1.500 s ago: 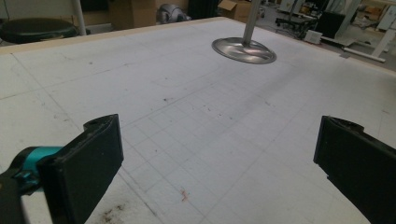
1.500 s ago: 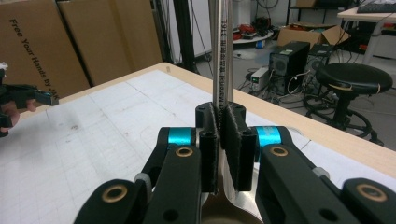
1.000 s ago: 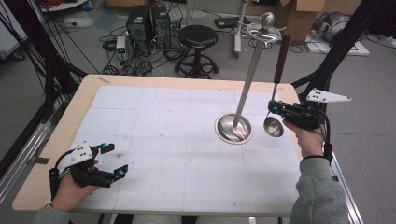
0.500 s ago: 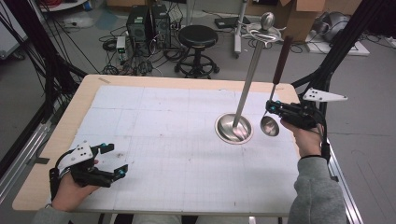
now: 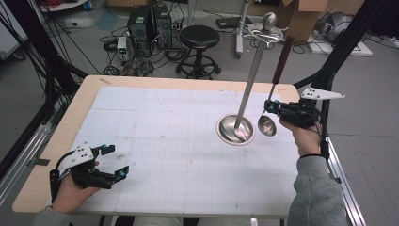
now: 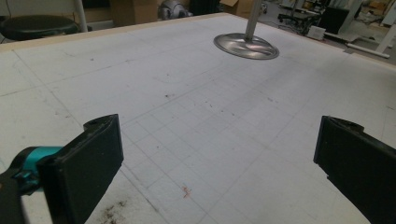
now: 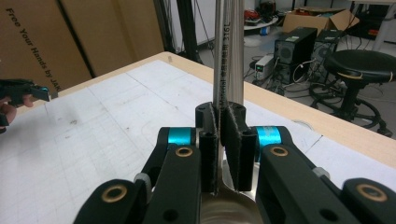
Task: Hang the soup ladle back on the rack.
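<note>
At the right edge of the table [image 5: 155,94], the person's right hand [image 5: 307,136] holds the right gripper [image 5: 275,107] with its jaws clamped on the thin metal shaft of a ladle [image 5: 268,123], which stands upright, bowl down, just beside the round base of a metal stand [image 5: 235,129]. The left gripper [image 5: 110,162] rests low near the table's front left corner, its jaws wide apart and pointing toward the stand.

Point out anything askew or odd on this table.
Nothing is spilled or damaged. The stand sits flat on the mat. The ladle is held upright in the right claw, its bowl low beside the stand's base. The left claw rests open.
</note>
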{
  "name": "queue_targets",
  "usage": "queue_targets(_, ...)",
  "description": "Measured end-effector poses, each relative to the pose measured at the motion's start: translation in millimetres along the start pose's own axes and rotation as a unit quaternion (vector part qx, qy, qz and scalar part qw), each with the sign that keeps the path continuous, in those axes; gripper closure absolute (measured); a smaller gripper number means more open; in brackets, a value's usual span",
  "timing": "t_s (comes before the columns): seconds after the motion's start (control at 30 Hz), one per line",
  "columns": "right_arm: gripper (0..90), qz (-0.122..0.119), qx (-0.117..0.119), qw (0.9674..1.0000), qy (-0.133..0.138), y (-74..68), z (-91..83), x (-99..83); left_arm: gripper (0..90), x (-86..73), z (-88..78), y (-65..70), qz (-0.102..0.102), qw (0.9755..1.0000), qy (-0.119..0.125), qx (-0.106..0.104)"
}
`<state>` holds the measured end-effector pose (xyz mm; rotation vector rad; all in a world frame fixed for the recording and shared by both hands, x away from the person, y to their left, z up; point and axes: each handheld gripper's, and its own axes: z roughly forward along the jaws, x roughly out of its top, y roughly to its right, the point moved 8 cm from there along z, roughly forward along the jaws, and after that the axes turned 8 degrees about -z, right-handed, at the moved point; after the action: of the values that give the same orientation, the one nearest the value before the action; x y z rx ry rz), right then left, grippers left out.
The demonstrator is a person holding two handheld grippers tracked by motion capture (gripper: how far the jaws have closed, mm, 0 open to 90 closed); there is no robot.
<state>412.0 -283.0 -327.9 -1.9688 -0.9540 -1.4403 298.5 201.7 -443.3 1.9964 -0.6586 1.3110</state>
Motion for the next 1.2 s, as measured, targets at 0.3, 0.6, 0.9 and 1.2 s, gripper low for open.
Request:
queue_targets(0.3,67.6,-0.006,-0.024,0.9996,0.01,0.9,-0.4,2.2,1.9,0.4,-0.2,0.5,-0.002,1.0,0.002,0.001)
queue_targets(0.6,25.5,-0.01,-0.054,0.9984,0.015,-2.7,-3.5,-8.1,1.9,0.1,0.2,0.6,-0.002,1.0,0.002,0.001)
queue_targets(0.9,0.4,0.006,-0.148,0.9871,0.06,6.7,-20.5,-19.1,1.9,5.2,-2.5,0.7,0.01,0.9997,0.02,0.005)
queue_targets(1.2,0.4,-0.022,-0.14,0.9884,0.055,-12.0,-23.9,-30.7,1.9,5.8,-3.4,0.6,0.008,0.9997,0.022,0.005)
